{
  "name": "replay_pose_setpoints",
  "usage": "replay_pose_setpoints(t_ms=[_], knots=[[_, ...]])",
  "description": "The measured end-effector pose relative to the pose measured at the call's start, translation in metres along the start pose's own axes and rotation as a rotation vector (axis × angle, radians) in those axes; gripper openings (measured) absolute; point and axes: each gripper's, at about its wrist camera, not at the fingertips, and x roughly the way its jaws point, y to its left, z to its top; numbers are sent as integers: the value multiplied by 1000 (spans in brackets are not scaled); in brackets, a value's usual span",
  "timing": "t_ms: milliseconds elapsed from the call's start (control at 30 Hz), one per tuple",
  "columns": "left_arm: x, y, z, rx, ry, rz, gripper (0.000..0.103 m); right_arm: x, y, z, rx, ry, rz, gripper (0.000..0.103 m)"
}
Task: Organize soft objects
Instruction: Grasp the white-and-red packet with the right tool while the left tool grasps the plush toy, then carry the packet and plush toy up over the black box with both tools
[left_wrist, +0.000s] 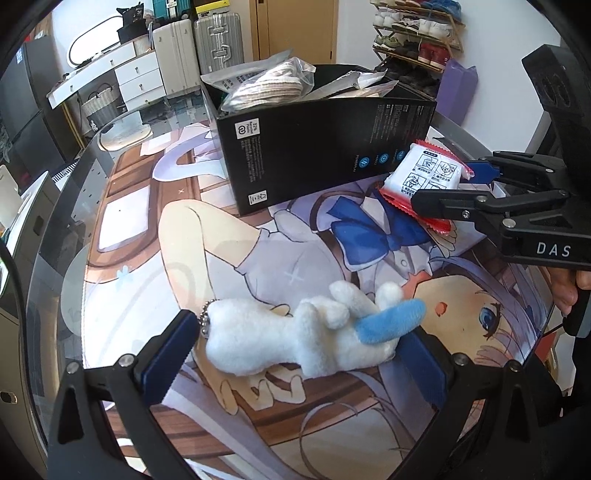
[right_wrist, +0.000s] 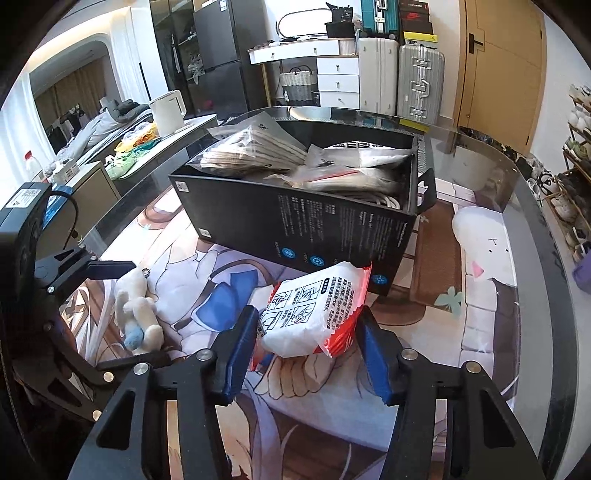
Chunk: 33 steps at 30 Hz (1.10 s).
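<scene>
A round glass table (right_wrist: 524, 206) stands in a cluttered room, with suitcases (right_wrist: 400, 77) and white drawers (right_wrist: 338, 83) at the far wall and a shoe rack (left_wrist: 417, 33) off to one side; a printed anime mat (left_wrist: 258, 236) covers most of the tabletop. Toward the far side of the mat sits an open black box (right_wrist: 332, 229), already crowded with bagged items, among them a clear bag of striped fabric (right_wrist: 251, 151) at its left end. Just in front of the box's near wall lies a white packet (right_wrist: 314, 314), puffy and pillow-like, with red crimped edges and black line drawings and text printed on its face. The right gripper (right_wrist: 306, 354) straddles this packet with its blue-padded fingers (right_wrist: 240, 350) spread wide on either side, the left pad looking close to the wrapper and the right pad showing a small gap (contact is hard to judge). Nearer the left side of the mat lies a white plush toy (left_wrist: 295, 332), fluffy, lying on its side, with a light blue tail-like piece and a ball chain (left_wrist: 207, 317) at one end. The left gripper (left_wrist: 299, 369) has its jaws wide around the plush, one pad near the chain end and the other behind the blue piece, and whether they touch it I cannot tell.
</scene>
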Motion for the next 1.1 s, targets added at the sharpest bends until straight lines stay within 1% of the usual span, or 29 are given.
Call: replay_pose_setpoints(t_ms=[167, 233, 500, 600, 800, 933, 1100], knots=[[-1, 0, 0, 8, 2, -6, 101, -1, 2, 0, -16, -1, 5, 55], [-3, 0, 0, 16, -4, -10, 95, -1, 3, -1, -21, -1, 6, 55], [-6, -2, 1, 27, -28, 7, 93, -9, 1, -1, -34, -16, 21, 53], [-10, 0, 2, 16, -44, -4, 93, -11, -2, 0, -30, -21, 25, 53], [-25, 7, 6, -24, -105, -17, 93, -19, -1, 2, -34, -42, 34, 53], [-37, 12, 11, -51, -163, -34, 93, -27, -1, 4, -31, -62, 40, 53], [-47, 20, 15, -90, -205, -29, 93, -38, 0, 8, -30, -101, 41, 53]])
